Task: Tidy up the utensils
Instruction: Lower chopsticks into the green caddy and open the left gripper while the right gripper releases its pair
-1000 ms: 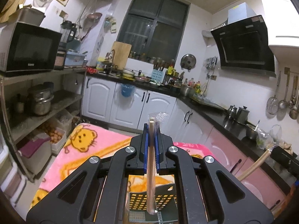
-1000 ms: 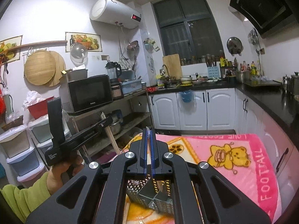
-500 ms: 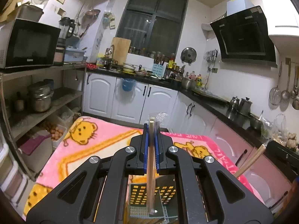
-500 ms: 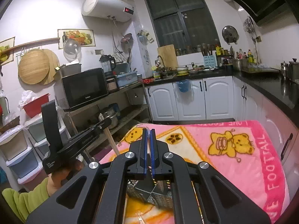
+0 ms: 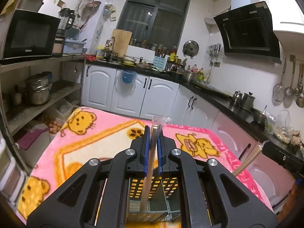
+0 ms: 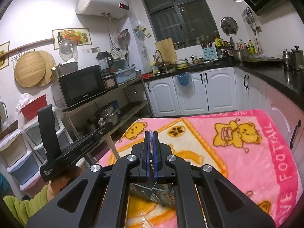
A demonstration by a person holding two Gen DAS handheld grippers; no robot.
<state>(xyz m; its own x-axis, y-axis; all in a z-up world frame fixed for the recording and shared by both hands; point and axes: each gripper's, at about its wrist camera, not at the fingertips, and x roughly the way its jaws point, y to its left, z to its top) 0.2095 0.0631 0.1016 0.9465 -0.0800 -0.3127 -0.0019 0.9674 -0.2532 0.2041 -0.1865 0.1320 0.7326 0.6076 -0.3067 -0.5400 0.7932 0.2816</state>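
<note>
Walls: white tiles (image 6: 38, 19) reflecting indoor light.
Window: dark panes (image 5: 153, 15) showing night.
Cabinets: white doors (image 5: 133, 95) running under a black counter (image 5: 218, 96).
Shelving: microwave (image 5: 28, 34) sitting on top.

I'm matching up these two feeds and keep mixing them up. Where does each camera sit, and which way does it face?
Left wrist: on the left gripper, looking along its fingers over the pink blanket toward the window; a wooden stick is clamped above the basket.
Right wrist: on the right gripper, facing the microwave shelves; a green sleeve shows.
Shared: blanket, basket, window; each shows the other gripper at its edge.
</note>
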